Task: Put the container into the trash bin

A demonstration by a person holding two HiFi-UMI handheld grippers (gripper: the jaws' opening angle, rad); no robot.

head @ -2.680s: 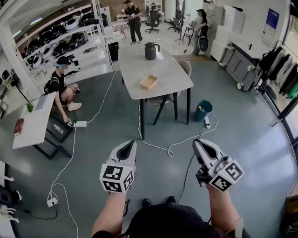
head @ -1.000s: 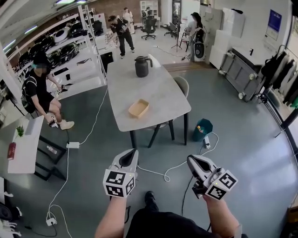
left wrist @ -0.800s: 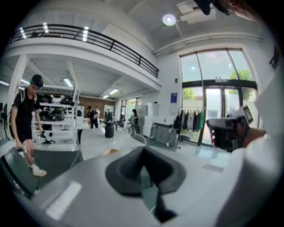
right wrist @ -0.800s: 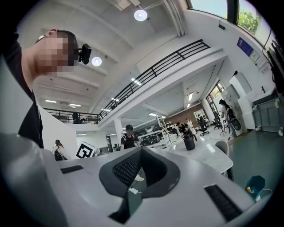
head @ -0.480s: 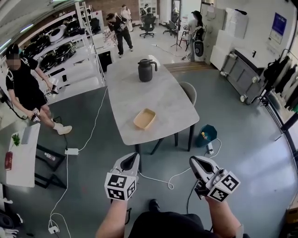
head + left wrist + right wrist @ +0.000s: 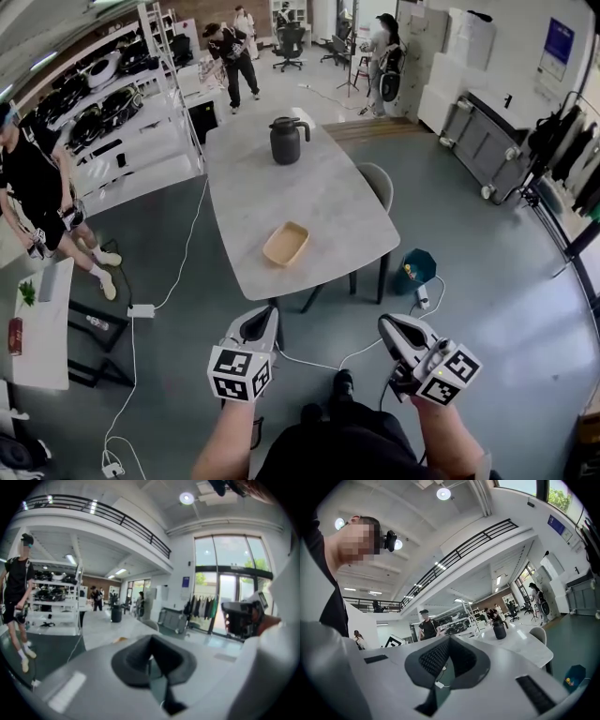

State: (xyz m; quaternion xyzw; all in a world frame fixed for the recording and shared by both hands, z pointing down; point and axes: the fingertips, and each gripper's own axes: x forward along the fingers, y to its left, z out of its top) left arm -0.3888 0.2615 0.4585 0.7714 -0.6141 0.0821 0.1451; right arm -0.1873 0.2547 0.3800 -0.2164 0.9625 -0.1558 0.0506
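Container (image 6: 286,244) seen on the table (image 6: 314,192)
The left gripper (image 6: 264,311) and right gripper (image 6: 388,324) are held closed and empty; the trash bin (image 6: 412,270) is set beside the table.

Grippers: two, the left gripper (image 6: 262,314) and the right gripper (image 6: 387,325)
Containers: one container (image 6: 286,244), ahead of both grippers
Trash bins: one trash bin (image 6: 412,272), ahead of the right gripper
Jugs: one jug (image 6: 284,141)
Chairs: one chair (image 6: 377,185)

what lies inside the trash bin (image 6: 412,269) is too small to tell. the chair (image 6: 377,184) is mostly hidden under the table (image 6: 281,178). in the left gripper view only a sliver of the container (image 6: 120,640) shows. the person (image 6: 28,192) at the far left is cut off by the picture's edge.
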